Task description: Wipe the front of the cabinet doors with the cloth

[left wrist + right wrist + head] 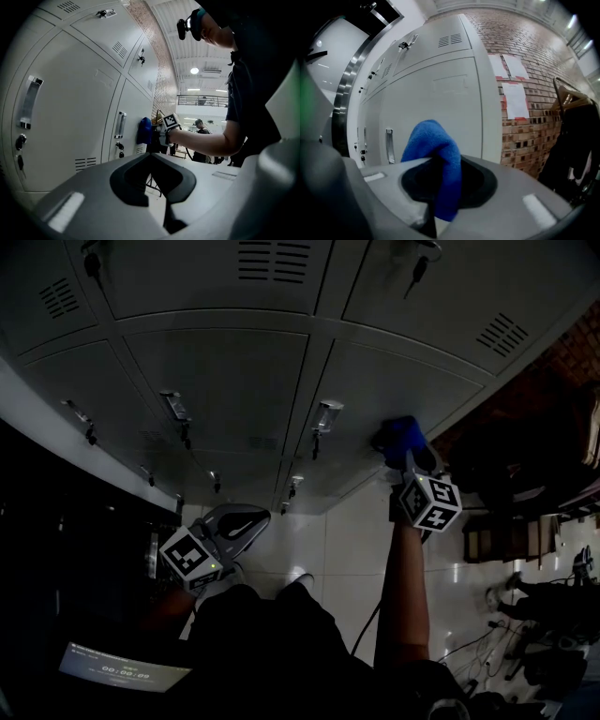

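The right gripper (401, 457) is clamping its jaws on a bunched blue cloth (397, 438), and is holding it up against the grey cabinet door (403, 381) on the far right of the row, just right of that door's metal handle (326, 415). A brick wall (525, 112) with paper sheets (516, 99) is standing right of the cabinet. The left gripper (246, 524) is hanging low near the person's body, apart from the doors, its jaws sitting together with nothing between them.

Blue cloth (398, 439) against grey cabinet door (394, 381)
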`<state>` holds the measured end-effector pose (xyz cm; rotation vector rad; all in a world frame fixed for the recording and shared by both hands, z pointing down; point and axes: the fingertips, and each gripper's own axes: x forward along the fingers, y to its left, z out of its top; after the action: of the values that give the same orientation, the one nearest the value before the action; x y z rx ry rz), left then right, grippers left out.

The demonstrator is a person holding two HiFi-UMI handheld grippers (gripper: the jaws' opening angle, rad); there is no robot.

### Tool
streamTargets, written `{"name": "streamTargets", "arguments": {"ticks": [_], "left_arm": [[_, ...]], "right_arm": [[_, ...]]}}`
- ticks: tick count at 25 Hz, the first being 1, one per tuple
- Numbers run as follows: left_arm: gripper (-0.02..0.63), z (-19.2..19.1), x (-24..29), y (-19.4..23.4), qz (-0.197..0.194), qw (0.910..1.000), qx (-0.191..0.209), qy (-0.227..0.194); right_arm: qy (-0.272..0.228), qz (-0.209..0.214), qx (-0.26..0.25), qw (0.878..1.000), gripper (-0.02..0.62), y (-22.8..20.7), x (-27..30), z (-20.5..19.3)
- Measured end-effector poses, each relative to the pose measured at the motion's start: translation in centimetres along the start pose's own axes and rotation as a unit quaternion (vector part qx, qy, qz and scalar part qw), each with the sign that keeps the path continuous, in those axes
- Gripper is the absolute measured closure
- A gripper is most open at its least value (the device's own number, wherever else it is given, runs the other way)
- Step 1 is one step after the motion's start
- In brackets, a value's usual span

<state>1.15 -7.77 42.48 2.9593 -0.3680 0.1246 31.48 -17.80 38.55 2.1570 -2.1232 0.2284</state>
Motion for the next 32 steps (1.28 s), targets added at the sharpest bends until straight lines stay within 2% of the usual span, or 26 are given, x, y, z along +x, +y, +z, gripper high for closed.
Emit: {"name": "streamTargets", "arguments": {"ticks": [8,18,21,25,32], "left_arm": [[0.604,0.1,0.9,1.2,0.014,0.9998,0.006,-0.013],[0.605,-0.9,1.5,1.9,0.013,0.9997,0.012,-0.019],[0.605,-1.2,1.3,2.4,0.018,0.9995,0.012,-0.023],[0.605,-1.1,1.3,3.1,0.022,0.9993,0.012,-0.029],[0.604,-0.8,1.2,3.1,0.024,0.9987,0.017,-0.041]], "right_arm": [[0.001,-0.055,0.007,0.998,0.526,-5.5,-1.6,-0.2],[-0.012,-0.086,0.010,0.996,0.526,-6.7,-2.6,-1.1],[-0.031,-0.063,0.017,0.997,0.526,-4.6,-3.0,-1.1],[-0.043,-0.008,0.021,0.999,0.526,0.8,-2.3,-1.8],[-0.010,0.096,0.011,0.995,0.526,10.9,1.3,-5.5]]}}
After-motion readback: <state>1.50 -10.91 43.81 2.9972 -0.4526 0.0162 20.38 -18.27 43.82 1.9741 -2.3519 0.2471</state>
